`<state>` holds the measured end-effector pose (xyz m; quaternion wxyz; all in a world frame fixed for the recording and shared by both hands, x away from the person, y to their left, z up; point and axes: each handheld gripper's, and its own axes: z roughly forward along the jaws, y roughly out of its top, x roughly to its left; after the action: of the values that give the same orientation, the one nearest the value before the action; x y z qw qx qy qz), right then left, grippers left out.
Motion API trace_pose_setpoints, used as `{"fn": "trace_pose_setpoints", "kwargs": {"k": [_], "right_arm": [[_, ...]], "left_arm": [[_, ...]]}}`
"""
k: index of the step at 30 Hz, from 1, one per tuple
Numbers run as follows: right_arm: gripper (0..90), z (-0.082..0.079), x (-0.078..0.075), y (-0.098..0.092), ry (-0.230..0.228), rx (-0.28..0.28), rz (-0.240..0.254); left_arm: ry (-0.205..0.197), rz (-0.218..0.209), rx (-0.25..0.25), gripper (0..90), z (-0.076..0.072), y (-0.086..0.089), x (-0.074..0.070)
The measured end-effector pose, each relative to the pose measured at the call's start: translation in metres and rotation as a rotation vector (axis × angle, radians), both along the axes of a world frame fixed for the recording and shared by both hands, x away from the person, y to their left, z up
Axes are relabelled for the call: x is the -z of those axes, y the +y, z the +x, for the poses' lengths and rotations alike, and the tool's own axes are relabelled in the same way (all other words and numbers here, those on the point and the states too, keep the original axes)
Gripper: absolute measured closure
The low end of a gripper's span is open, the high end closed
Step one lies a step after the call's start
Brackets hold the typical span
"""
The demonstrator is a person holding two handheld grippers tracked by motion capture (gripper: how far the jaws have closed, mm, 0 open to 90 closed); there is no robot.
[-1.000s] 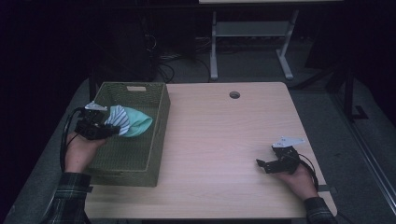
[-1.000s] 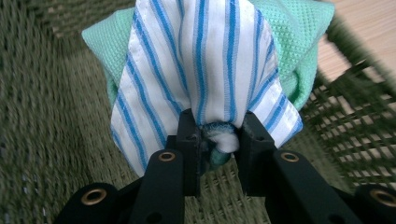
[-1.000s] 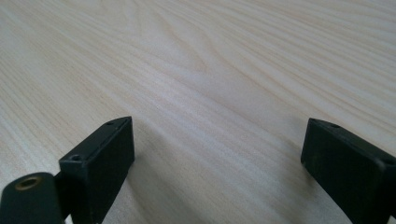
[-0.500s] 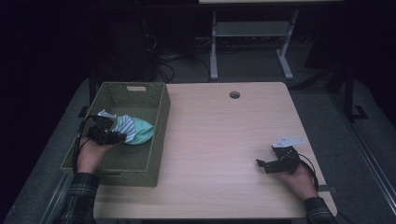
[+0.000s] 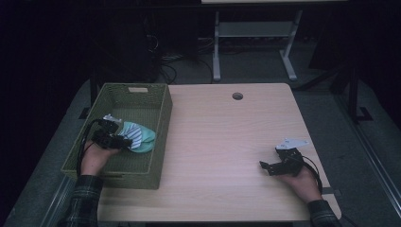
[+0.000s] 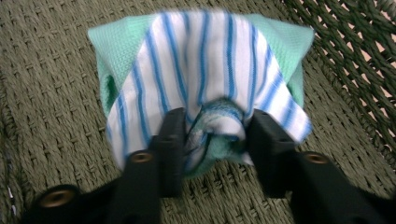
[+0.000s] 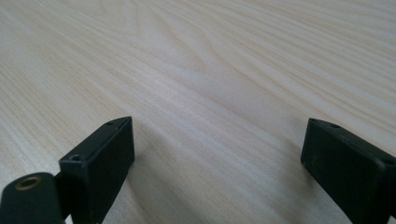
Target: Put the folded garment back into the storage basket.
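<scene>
One item in play: a folded striped-and-green cloth going into the wicker basket.

high view / basket: green woven basket (image 5: 158, 137) sits at the left end of the surface (image 5: 227, 142), partly overhanging the left edge.
high view / cloth: cloth bundle (image 5: 139, 136) lies inside the basket, toward its right wall, low on the floor of it.
high view / left tool: left tool (image 5: 124, 142) is down inside the basket, tips at the cloth's near edge; hand and plaid sleeve come in over the front rim.
high view / right tool: right tool (image 5: 263, 165) rests on the bare surface at the right, well apart from the basket, nothing near it.

left gripper view / cloth: bundle (image 6: 205, 79) rests on the basket weave, white with blue stripes on top, green layer showing at both sides.
left gripper view / tool state: jaws have just been opening; a bunched fold is between them, pads part-spread and seemingly no longer squeezing.
left gripper view / progress: placement looks done, release about finished.

right gripper view / tool state: jaws wide apart, nothing between them, bare wood grain (image 7: 196, 70) ahead.

left to do: judged, back the left tool off the fold and lift it out of the basket.
</scene>
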<state>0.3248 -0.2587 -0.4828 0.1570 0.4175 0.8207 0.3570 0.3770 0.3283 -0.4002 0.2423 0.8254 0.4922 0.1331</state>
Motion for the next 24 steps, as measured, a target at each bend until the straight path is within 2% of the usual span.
{"fn": "trace_pose_setpoints", "kwargs": {"k": [1, 4, 5, 6, 7, 10, 16, 19, 24], "right_arm": [[9.2, 0.000, 0.000, 0.000, 0.000, 0.000, 0.000], [9.2, 0.000, 0.000, 0.000, 0.000, 0.000, 0.000], [9.2, 0.000, 0.000, 0.000, 0.001, 0.002, 0.002], [9.2, 0.000, 0.000, 0.000, 0.001, 0.001, 0.002], [9.2, 0.000, 0.000, 0.000, 0.001, 0.002, 0.002], [9.2, 0.000, 0.000, 0.000, 0.000, 0.002, -0.001], [9.2, 0.000, 0.000, 0.000, 0.001, 0.003, -0.001], [9.2, 0.000, 0.000, 0.000, 0.001, 0.003, -0.001], [9.2, 0.000, 0.000, 0.000, 0.001, 0.003, 0.000]], "left_arm": [[0.000, 0.010, 0.000, 47.5, 0.000, 0.000, 0.001], [-0.006, 0.010, -0.002, 36.5, 0.000, -0.001, 0.001], [-0.011, 0.011, -0.002, 36.5, 0.000, -0.001, 0.001], [-0.018, 0.017, -0.002, 32.6, 0.000, -0.001, 0.001], [-0.018, 0.018, 0.003, 25.4, -0.001, 0.000, 0.000], [-0.018, 0.017, 0.005, 17.9, -0.001, -0.001, 0.000], [-0.043, 0.003, 0.011, 14.3, -0.004, -0.005, -0.006], [-0.073, -0.025, 0.007, 14.3, -0.007, -0.008, -0.016], [-0.084, -0.037, 0.020, 14.3, -0.010, -0.015, -0.026]]}}
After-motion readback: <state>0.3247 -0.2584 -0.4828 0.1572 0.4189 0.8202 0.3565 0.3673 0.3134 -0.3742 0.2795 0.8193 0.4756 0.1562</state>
